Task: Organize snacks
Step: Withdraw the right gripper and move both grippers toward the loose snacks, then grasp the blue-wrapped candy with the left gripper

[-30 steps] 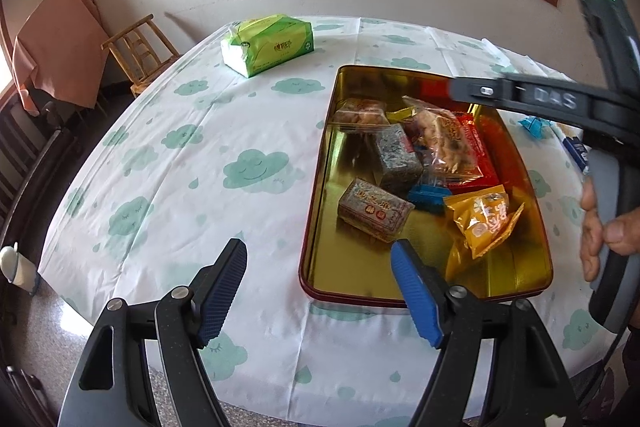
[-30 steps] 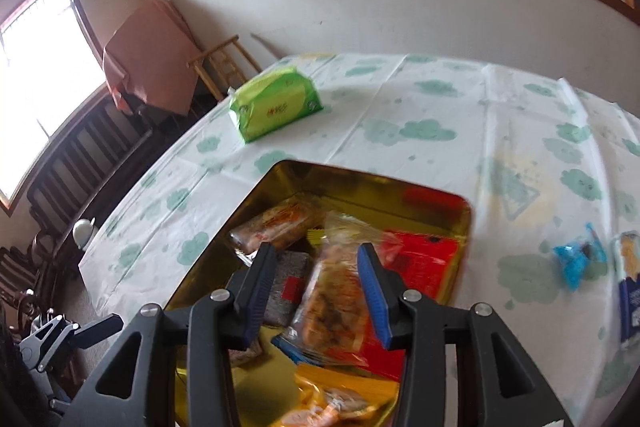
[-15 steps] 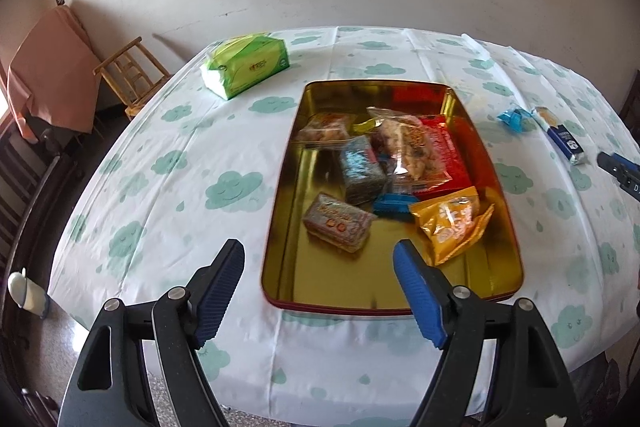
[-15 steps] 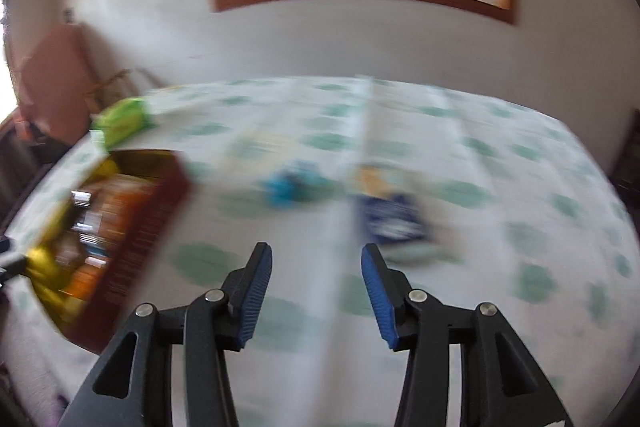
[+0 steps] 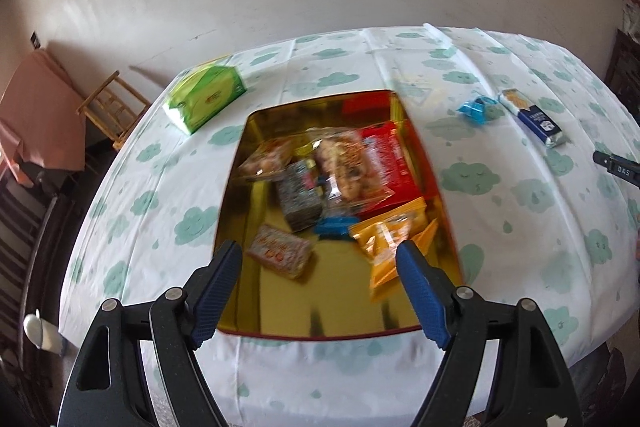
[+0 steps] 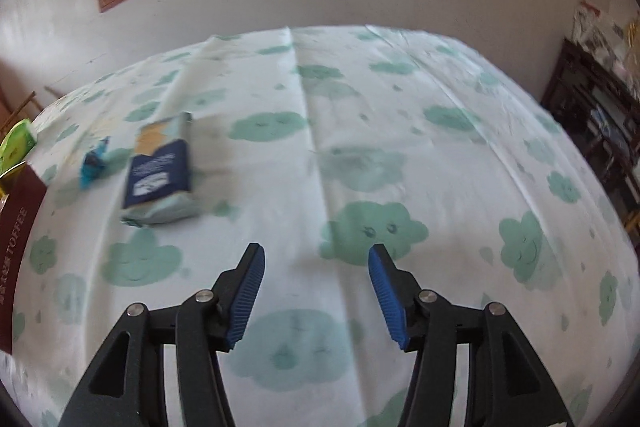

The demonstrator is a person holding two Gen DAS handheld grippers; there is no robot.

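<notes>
**Both claws spread above the snack bench**

The left claw (image 5: 320,267) hangs with its jaws wide apart and nothing between them, over the near end of the gold tin (image 5: 240,163). The tin lies at the centre of the bench (image 5: 140,195), which wears a white cloth with green clouds. Inside the tin sit several packets: an orange bag (image 5: 390,239) at 4 o'clock, a red pack (image 5: 386,163) at 1 o'clock, a clear cookie bag (image 5: 346,167) and a dark bar (image 5: 298,197) mid-tin, and a small wrapped cake (image 5: 280,255) at 7 o'clock.

Outside the tin, at 2 o'clock from it, lie a small blue candy (image 5: 476,107) and, just beyond, a navy biscuit pack (image 5: 534,123). A green tissue pack (image 5: 206,95) rests at 10 o'clock.

The right claw (image 6: 316,287) is likewise spread and empty, above bare cloth; the navy pack lies at its 10 o'clock, the candy just left of that.
</notes>
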